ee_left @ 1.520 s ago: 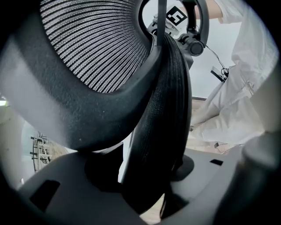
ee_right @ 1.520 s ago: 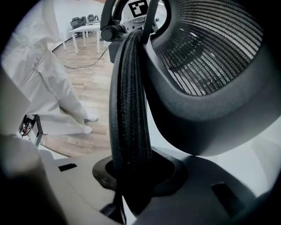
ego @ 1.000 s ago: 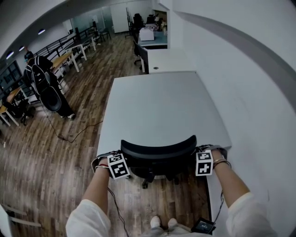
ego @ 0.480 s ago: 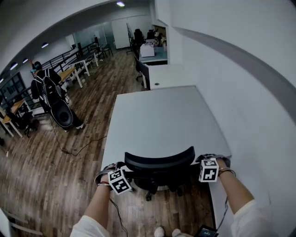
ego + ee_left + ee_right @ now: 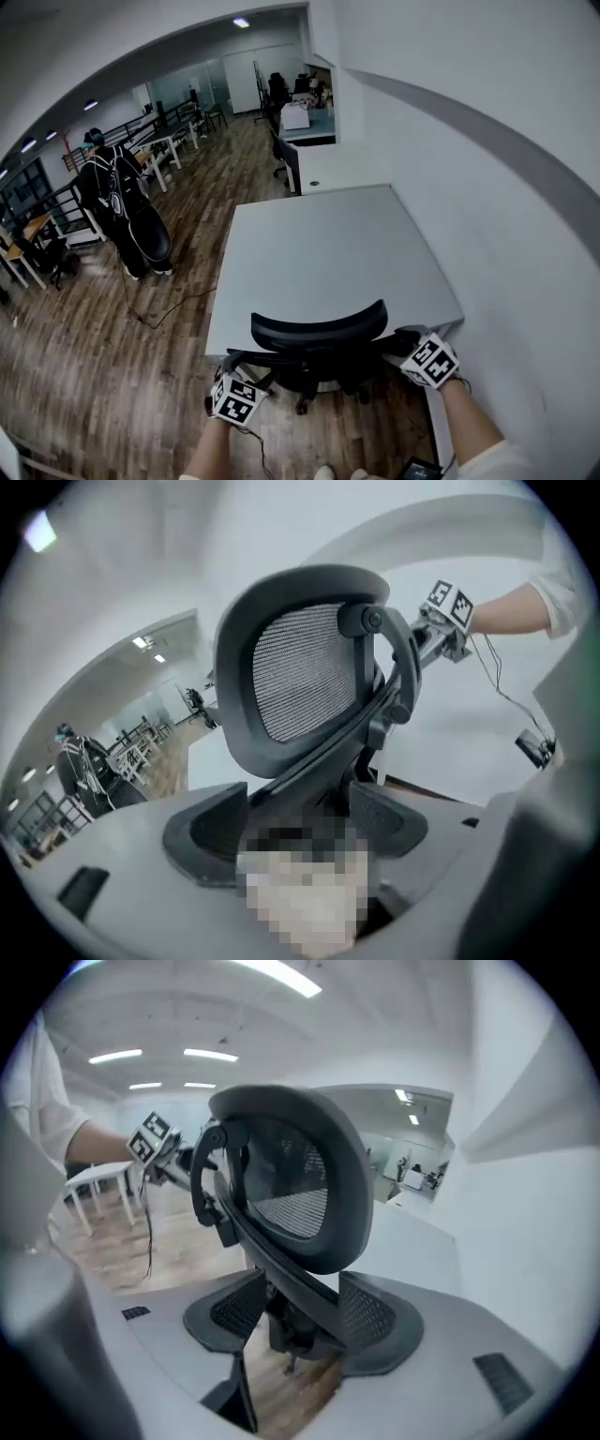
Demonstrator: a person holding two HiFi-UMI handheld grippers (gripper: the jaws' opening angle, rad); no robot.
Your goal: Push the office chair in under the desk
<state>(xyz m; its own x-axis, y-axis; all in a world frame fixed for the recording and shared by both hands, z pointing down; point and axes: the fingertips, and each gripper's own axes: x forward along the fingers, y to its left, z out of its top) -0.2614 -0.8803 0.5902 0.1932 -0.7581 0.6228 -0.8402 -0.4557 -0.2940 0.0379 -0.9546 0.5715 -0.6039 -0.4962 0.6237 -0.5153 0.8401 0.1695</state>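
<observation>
Black office chair point(image 5: 319, 330) sits at desk point(image 5: 328, 253); left claw point(image 5: 298, 819) and right claw point(image 5: 300, 1321) just opened, empty.

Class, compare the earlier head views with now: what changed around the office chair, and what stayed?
The left tool and right tool let go of the backrest of the office chair: their jaws have just been opening, nothing between them, and both drew back from it. The chair stays at the near edge of the desk.
</observation>
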